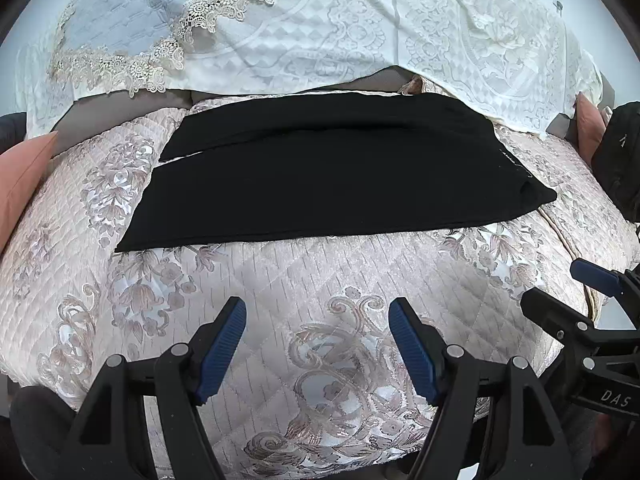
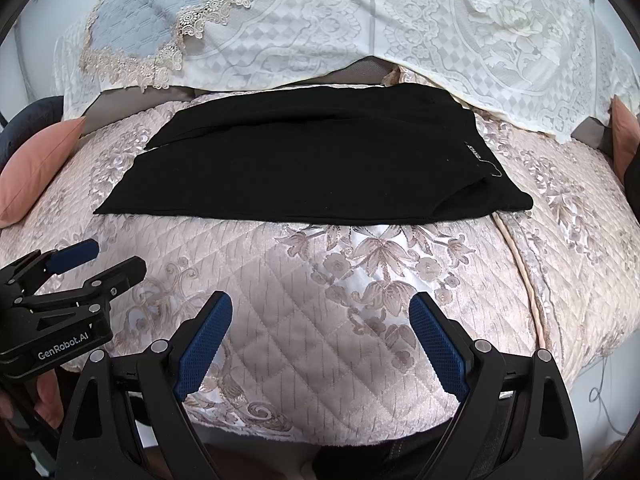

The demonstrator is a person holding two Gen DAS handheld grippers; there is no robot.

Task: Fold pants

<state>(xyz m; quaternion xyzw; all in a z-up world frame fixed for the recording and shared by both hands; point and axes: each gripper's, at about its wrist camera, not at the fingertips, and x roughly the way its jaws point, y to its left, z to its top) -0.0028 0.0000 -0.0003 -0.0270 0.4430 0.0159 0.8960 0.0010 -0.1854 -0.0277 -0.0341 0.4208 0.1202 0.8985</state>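
Black pants (image 1: 320, 172) lie flat on the quilted pink sofa seat (image 1: 280, 292), legs stacked lengthwise, waistband with a small white label at the right end. The right wrist view shows the same pants (image 2: 312, 168) across the middle. My left gripper (image 1: 318, 308) hovers open over the seat's front part, well short of the pants, nothing between its blue pads. My right gripper (image 2: 320, 304) is open too, also in front of the pants. Each gripper appears at the edge of the other's view: the right gripper (image 1: 560, 284), the left gripper (image 2: 108, 258).
White lace cloth (image 1: 360, 32) drapes the sofa back behind the pants, with a grey-blue lace-trimmed cover (image 1: 132, 20) at the upper left. Pink cushions sit at the left (image 1: 20, 176) and right (image 2: 624, 132) ends. A dark bag (image 1: 620, 160) stands at the right.
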